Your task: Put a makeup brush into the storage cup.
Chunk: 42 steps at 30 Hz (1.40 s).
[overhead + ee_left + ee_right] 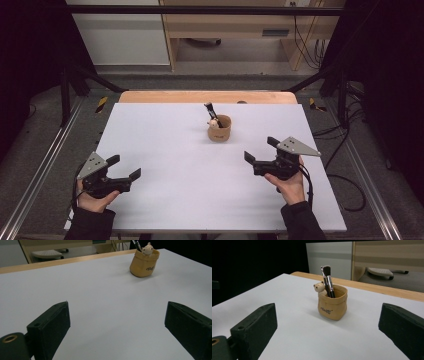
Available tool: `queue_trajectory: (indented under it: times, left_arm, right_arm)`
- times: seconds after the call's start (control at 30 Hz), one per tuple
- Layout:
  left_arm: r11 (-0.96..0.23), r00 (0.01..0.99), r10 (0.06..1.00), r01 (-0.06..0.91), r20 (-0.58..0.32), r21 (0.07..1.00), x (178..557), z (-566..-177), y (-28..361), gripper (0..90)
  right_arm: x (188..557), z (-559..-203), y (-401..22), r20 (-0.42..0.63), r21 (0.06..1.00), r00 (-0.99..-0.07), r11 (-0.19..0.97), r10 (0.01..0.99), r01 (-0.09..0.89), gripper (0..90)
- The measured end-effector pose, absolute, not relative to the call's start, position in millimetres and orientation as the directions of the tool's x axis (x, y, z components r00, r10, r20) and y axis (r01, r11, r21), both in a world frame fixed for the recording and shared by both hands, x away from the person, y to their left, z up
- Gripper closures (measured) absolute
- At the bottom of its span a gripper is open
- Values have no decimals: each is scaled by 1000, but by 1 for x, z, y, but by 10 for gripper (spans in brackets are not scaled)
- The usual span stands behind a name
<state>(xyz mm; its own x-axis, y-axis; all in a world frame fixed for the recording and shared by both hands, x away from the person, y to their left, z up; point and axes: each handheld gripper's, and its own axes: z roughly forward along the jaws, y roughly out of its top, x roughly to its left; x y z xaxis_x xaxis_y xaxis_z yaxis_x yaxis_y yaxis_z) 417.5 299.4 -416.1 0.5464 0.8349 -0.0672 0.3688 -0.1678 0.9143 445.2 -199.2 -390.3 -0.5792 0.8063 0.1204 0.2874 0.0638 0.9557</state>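
I am holding my left hand-held gripper (124, 167) and right hand-held gripper (261, 149) wide and empty above the white tabletop (170, 145), a tan pouch (220, 129) with a brush (212, 113) sitting far.

Dark sleeves; black grippers w/ grey triangular plates, blocky black fingers (51, 327), black cables.
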Motion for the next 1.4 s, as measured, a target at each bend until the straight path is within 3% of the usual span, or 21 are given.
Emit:
queue_trajectory:
  times: [1.4]
  left_arm:
    - [-179, 547, 835, 371, -59, 911, 415, -419, 297, 51]
  right_arm:
    - [408, -419, -258, 106, 953, -492, 53, 864, 299, 6]
